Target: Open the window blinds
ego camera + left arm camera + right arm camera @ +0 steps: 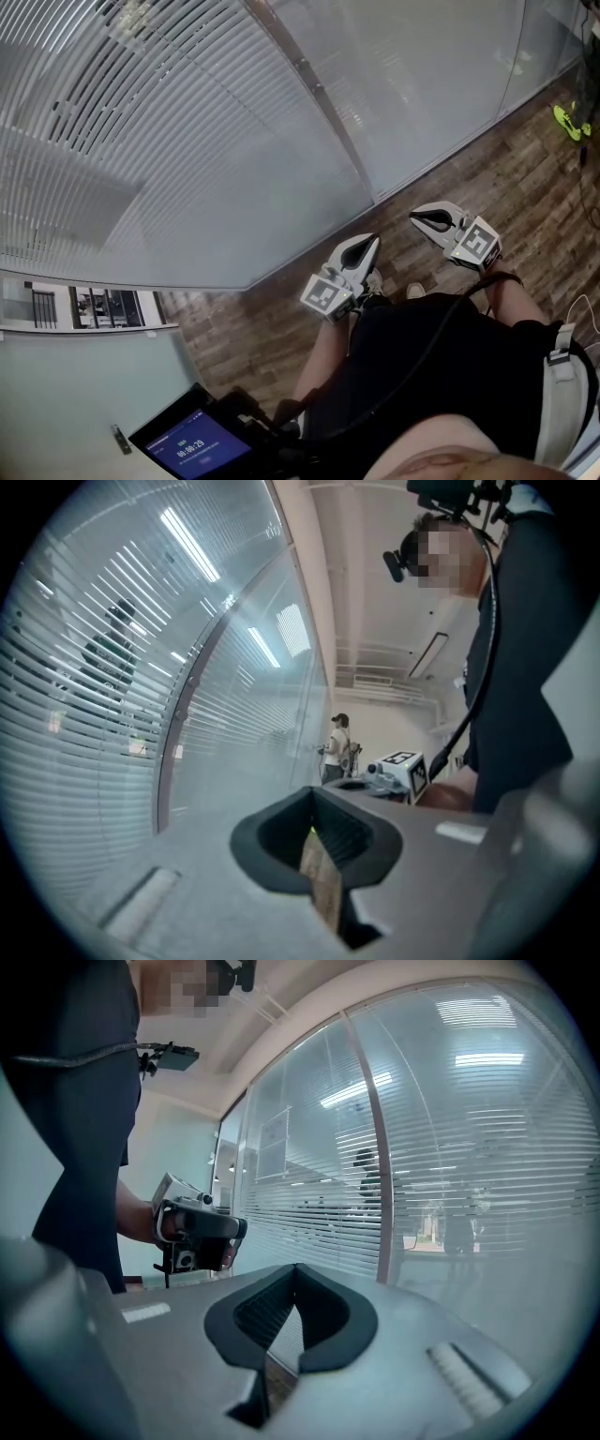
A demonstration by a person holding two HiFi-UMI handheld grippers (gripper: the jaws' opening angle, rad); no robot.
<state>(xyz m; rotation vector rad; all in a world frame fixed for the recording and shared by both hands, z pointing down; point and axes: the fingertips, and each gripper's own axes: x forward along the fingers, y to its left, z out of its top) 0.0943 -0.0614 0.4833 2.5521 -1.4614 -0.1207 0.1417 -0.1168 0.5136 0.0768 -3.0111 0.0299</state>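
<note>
White slatted window blinds (141, 112) hang behind a glass wall, with their slats nearly flat against the glass. They also show in the left gripper view (84, 696) and the right gripper view (469, 1166). My left gripper (373, 240) is held level in front of my waist, shut on nothing, a short way from the glass. Just to its right, my right gripper (415, 218) is also shut and holds nothing. In its own view the left gripper (314, 794) has its jaws together, as does the right gripper (295, 1269). No cord or wand for the blinds shows.
A metal post (319, 94) divides the glass panes. The wooden floor (525, 187) runs along the wall, with a green object (567, 122) lying at the far right. A lit tablet screen (195, 442) sits at the lower left. Another person (337, 747) stands far down the room.
</note>
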